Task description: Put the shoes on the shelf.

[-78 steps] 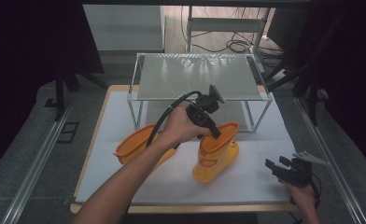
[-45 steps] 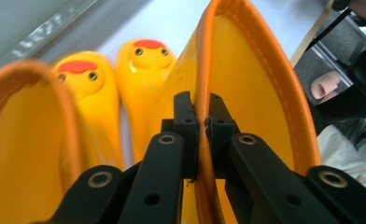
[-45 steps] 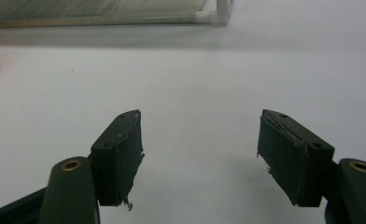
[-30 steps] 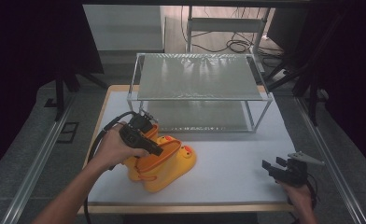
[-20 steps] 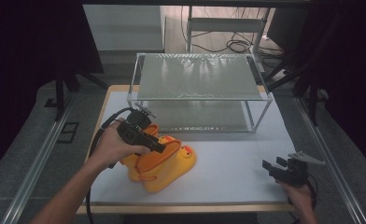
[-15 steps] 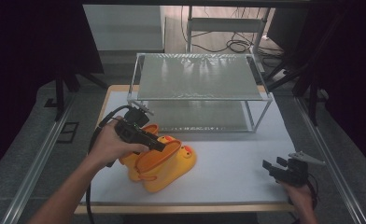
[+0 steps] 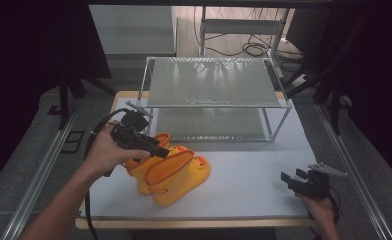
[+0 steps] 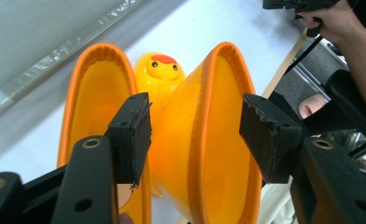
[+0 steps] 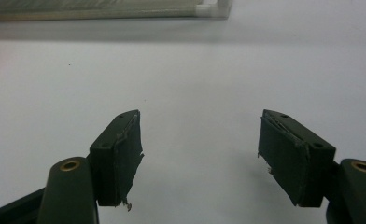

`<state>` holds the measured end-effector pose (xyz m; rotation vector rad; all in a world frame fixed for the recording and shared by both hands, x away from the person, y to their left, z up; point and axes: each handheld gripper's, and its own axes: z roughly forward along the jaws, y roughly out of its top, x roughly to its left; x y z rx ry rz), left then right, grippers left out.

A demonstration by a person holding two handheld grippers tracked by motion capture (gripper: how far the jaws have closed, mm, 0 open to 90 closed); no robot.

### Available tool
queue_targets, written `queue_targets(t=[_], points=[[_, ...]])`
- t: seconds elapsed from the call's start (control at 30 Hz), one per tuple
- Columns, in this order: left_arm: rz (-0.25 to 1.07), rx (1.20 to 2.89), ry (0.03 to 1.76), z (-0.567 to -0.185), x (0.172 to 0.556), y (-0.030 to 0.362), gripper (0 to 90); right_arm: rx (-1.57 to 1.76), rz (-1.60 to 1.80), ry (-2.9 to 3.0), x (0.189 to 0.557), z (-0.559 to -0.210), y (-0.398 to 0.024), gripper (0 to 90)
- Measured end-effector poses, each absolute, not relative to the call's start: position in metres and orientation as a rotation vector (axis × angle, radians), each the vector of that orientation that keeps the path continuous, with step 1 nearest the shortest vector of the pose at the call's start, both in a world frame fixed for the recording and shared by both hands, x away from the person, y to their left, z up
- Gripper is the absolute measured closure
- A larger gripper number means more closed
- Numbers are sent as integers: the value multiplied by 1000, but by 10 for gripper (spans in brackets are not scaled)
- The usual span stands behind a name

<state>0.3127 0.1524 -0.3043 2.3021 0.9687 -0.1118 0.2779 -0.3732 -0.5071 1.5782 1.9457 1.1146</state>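
Right tool [image 7: 295, 181]: held low at the near right corner of the white worktop [image 7: 254, 175], jaws well apart with nothing between them; in the right gripper view only bare white surface lies ahead of its pads [image 9: 120, 154].

Left tool [image 7: 156, 148]: held in the left hand [image 7: 106, 152] above the boots, at the worktop's left. Its jaws have just been opening and now stand apart. In the left gripper view the rim of the nearer boot's opening sits between the pads [image 8: 270, 135], neither pad pressing on it.

Pair of yellow rubber boots [image 7: 176, 172]: lying on their sides, touching, left of the worktop's middle, orange-rimmed openings toward the left tool; a duck face [image 8: 161, 70] shows on one toe.

Wire shelf rack [image 7: 211, 87]: two tiers, standing at the far side of the worktop, just behind the boots.
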Motion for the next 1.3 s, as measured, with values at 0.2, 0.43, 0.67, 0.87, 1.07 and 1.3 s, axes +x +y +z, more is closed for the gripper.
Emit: queue_targets(t=[0.2, 0.43, 0.67, 0.87, 1.07, 1.3], points=[[-117, 2315, 978, -307, 314, 156, 412, 1576, 1108, 1949, 278, -508, -373, 296], [-140, 2367, 986, -319, 316, 152, 386, 1575, 1105, 1951, 278, -509, -373, 296], [-140, 2418, 997, -333, 321, 143, 382, 1576, 1101, 1953, 278, -510, -373, 296], [-151, 2443, 1018, -345, 325, 136, 411, 1576, 1103, 1952, 278, -510, -373, 296], [-126, 2431, 1058, -346, 325, 136, 605, 1582, 1096, 1952, 278, -510, -373, 296], [-117, 2414, 1066, -345, 326, 136, 813, 1583, 1093, 1956, 278, -511, -372, 296]])
